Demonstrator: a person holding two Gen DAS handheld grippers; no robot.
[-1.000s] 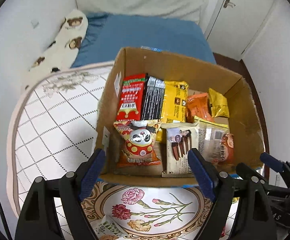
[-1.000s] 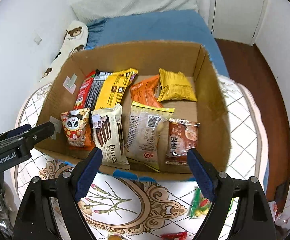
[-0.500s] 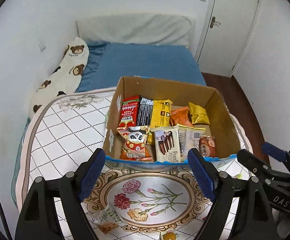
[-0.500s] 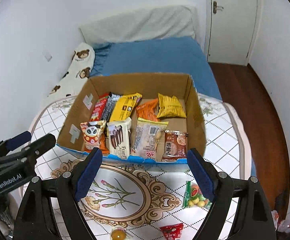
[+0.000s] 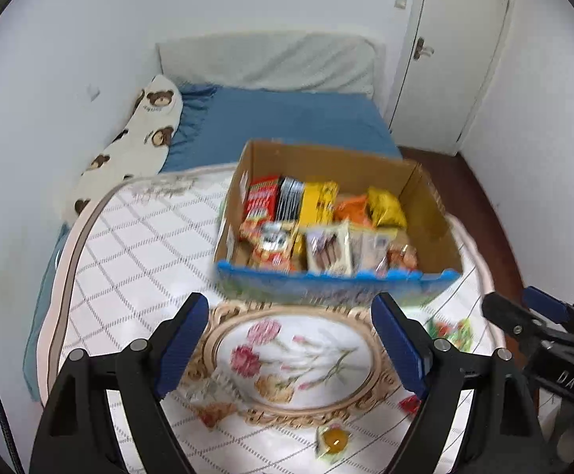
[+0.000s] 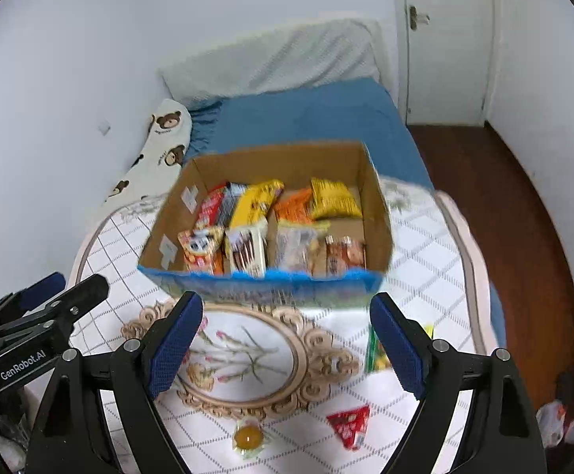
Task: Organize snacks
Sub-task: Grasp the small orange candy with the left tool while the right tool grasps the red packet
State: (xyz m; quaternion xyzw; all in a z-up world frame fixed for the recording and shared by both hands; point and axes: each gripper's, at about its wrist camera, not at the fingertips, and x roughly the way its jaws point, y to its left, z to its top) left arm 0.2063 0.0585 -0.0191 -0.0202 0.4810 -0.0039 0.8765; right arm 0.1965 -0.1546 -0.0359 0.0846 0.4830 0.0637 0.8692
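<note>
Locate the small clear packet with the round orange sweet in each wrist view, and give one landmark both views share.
Left wrist: orange sweet packet on the tablecloth, bottom centre-right, between the left gripper's arms.
Right wrist: orange sweet packet at bottom centre, below the oval frame.
Shared landmark: the cardboard box of snacks, beyond the floral oval.

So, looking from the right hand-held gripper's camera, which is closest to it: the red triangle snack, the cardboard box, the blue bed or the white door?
From the right hand-held gripper, whose jaws are opening with nothing between them:
1. Red triangle snack, on the tablecloth just below its right finger.
2. Cardboard box, straight ahead on the table.
3. Blue bed, behind the box.
4. White door, far back on the right.
</note>
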